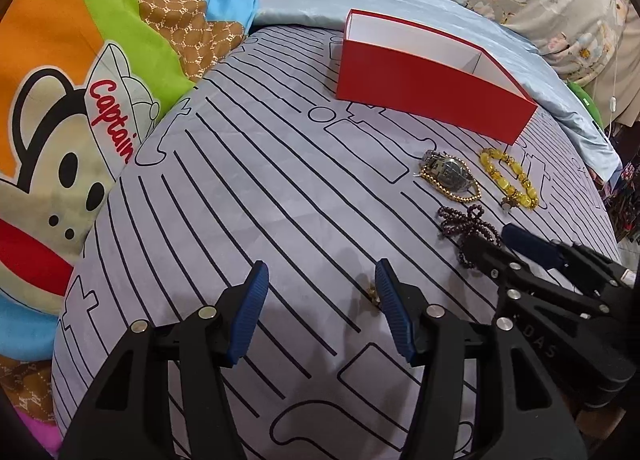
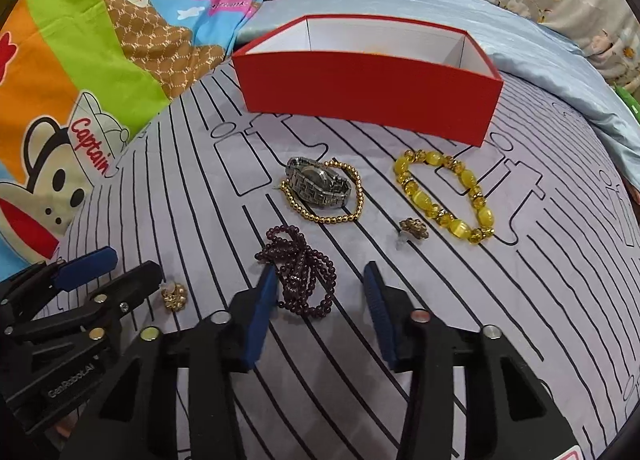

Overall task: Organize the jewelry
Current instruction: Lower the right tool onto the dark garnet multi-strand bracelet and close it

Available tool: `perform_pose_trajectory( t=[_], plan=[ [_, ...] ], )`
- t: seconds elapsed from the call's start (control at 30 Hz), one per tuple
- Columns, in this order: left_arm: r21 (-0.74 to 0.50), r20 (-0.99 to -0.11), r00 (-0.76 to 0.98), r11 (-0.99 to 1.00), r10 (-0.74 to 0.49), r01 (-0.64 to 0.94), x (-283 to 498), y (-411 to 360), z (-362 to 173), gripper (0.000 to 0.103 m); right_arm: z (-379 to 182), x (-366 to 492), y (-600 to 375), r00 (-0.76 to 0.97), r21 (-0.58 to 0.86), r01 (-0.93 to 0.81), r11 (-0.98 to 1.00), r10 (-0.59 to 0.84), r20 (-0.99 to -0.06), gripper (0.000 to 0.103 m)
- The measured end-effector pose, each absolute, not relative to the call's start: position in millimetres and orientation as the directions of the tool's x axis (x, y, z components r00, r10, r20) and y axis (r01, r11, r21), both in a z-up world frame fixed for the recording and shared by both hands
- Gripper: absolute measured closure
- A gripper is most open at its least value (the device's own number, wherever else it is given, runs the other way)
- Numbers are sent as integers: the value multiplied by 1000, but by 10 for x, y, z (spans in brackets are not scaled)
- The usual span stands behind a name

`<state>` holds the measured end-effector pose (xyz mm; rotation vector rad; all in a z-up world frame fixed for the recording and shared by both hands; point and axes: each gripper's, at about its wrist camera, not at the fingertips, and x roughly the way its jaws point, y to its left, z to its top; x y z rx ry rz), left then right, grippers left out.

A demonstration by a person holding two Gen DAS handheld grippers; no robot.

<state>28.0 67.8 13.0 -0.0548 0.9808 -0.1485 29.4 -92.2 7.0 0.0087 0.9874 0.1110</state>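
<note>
Nearest, the right gripper (image 2: 320, 312) points steeply down at the bed, its 2 blue pads either side of the purple beads (image 2: 302, 272). The jaws stand partly apart; the left pad sits against the strand's edge, the right pad is clear of it, so nothing is clamped yet. That straddle looks chosen to gather the bunched loops in 1 pinch.

Just to its left, the left gripper (image 1: 320, 312) also tilts down, jaws parted over bare sheet (image 1: 240, 188). A small gold earring (image 2: 174, 296) lies beside its right fingertip, outside the gap, not gripped. I judge this hand is lining up on that earring, and it would need to shift sideways to bracket it.

Farther out, the other pieces lie loose in a cluster: a second earring (image 2: 414, 228) just beside the yellow bracelet (image 2: 444, 196), and a watch (image 2: 318, 182) resting inside the ring of a gold bead bracelet (image 2: 356, 196), the 2 touching. They seem laid within easy reach of the box so each transfer is short.

Beyond them stands the red box (image 2: 368, 100), open-topped with a white lining; no jewelry shows inside it, though its floor is hidden from both views. So the sorting appears to be at its start, with 6 pieces on the sheet.
</note>
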Motion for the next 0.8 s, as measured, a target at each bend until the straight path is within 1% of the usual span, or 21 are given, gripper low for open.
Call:
perform_pose_trajectory(
  t=[0.03, 0.07, 0.17, 0.5, 0.8],
  plan=[
    [-113, -823, 548, 989, -149, 100, 292, 676, 128, 50, 55, 300, -925, 543, 58, -91, 994, 99, -834, 82],
    [-114, -824, 547, 988, -150, 99, 306, 673, 123, 50, 51, 298, -927, 548, 47, -90, 995, 89, -832, 89],
    [-124, -825, 543, 987, -159, 100, 344, 655, 116, 50, 57, 289, -994, 544, 59, -81, 995, 94, -834, 96],
    [-151, -808, 554, 979, -203, 138, 467, 412, 239, 50, 162, 45, -1502, 561, 108, 38, 993, 68, -825, 96],
    [-154, -806, 546, 972, -227, 176, 672, 50, 208, 50, 156, -83, -1786, 558, 139, 89, 986, 66, -827, 96]
  ],
)
